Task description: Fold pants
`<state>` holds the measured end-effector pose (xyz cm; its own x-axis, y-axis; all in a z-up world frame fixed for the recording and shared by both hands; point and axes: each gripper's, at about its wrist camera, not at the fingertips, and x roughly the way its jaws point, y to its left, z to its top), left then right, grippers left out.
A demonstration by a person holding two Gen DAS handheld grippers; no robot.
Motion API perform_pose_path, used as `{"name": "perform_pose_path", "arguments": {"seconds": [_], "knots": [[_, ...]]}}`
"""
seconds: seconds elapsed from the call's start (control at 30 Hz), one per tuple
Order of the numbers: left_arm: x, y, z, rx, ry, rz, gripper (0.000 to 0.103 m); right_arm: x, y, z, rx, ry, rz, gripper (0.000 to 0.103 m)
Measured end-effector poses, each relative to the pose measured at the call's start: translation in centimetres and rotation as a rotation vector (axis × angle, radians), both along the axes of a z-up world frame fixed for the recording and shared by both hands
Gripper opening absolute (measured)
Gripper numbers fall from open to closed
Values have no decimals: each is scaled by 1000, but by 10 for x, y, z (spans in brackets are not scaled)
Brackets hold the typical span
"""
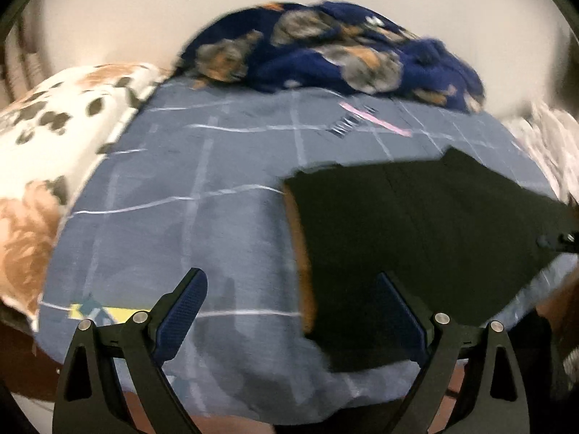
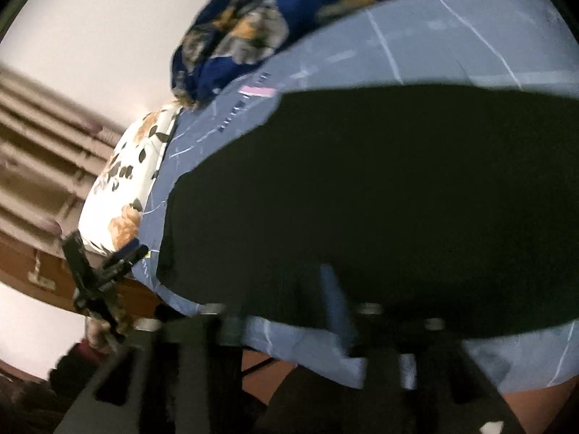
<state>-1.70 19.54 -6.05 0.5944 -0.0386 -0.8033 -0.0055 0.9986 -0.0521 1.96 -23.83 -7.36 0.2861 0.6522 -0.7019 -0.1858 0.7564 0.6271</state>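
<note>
Pants [image 1: 416,231], black and laid flat, occupy the centre right of the left wrist view and most of the right wrist view [image 2: 380,188]; they rest on a bed [image 1: 181,199] covered by a blue-grey checked sheet. Left gripper [image 1: 289,311], bottom centre of its frame, has its jaws spread wide and holds nothing; the left edge of the pants, showing a brown inner lining, lies between the two fingers but further off, with no contact evident. Right gripper [image 2: 325,329], bottom of its own frame, is heavily blurred, so whether it is open or closed cannot be told; its fingers appear close to the near hem of the pants. In the right wrist view the left gripper [image 2: 108,267] also appears at lower left, beside the bed corner and apart from the cloth. A floral pillow [image 1: 43,137] sits at the left and a dark blue patterned blanket [image 1: 325,47] at the top of the left wrist view. Judged from this layout, the step in hand is the approach to grasp an edge for a fold. To do it well, each gripper should probably close on all cloth layers at matching points along one edge, lift only slightly, and carry the edge over evenly so that no crease or drag forms.
</note>
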Motion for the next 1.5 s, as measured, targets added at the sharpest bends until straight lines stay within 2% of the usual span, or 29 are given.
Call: {"name": "perform_pose_path", "arguments": {"seconds": [0.13,0.23,0.37,0.4,0.43,0.5,0.7,0.87,0.93,1.07,1.13,1.23,1.27,1.33,1.37,1.4,1.43,1.5], "knots": [[-2,28,2,-21,4,70,94,5,23,4,22,-14,22,56],[-8,38,3,-44,15,81,94,2,35,-2,47,3,38,56],[-14,38,4,-142,34,26,92,-3,50,-9,50,21,52,56],[-16,35,4,-168,41,-2,89,-3,52,-10,54,28,52,56],[-18,28,4,-199,57,-50,79,-3,54,-12,55,37,52,56],[-19,16,4,-184,77,-98,67,-4,57,-14,51,46,55,56],[-6,-9,13,-130,55,-127,66,-4,44,1,37,-11,10,56],[11,-3,-3,-201,92,-105,64,-7,32,8,54,-28,-21,56],[19,-3,-7,-205,101,-108,48,-7,32,1,49,-10,-22,57],[45,-2,-23,-224,150,-80,48,-6,33,-14,71,47,-30,58],[54,-2,-29,-251,150,-78,48,-8,36,-15,72,50,-23,58],[68,-8,-40,-248,179,-102,47,-8,39,-15,55,41,-11,60],[71,-10,-43,-252,190,-110,44,-7,38,-15,60,45,-13,61],[77,-15,-46,-257,201,-122,27,-6,38,-18,69,54,-18,61],[77,-18,-44,-245,190,-125,25,-6,38,-19,70,58,-19,61],[78,-21,-41,-217,176,-128,12,-6,38,-20,70,59,-18,61],[80,-25,-38,-167,163,-124,5,-6,39,-21,68,61,-17,62],[86,-25,-37,-155,155,-111,5,-5,40,-23,70,67,-15,63]]}}
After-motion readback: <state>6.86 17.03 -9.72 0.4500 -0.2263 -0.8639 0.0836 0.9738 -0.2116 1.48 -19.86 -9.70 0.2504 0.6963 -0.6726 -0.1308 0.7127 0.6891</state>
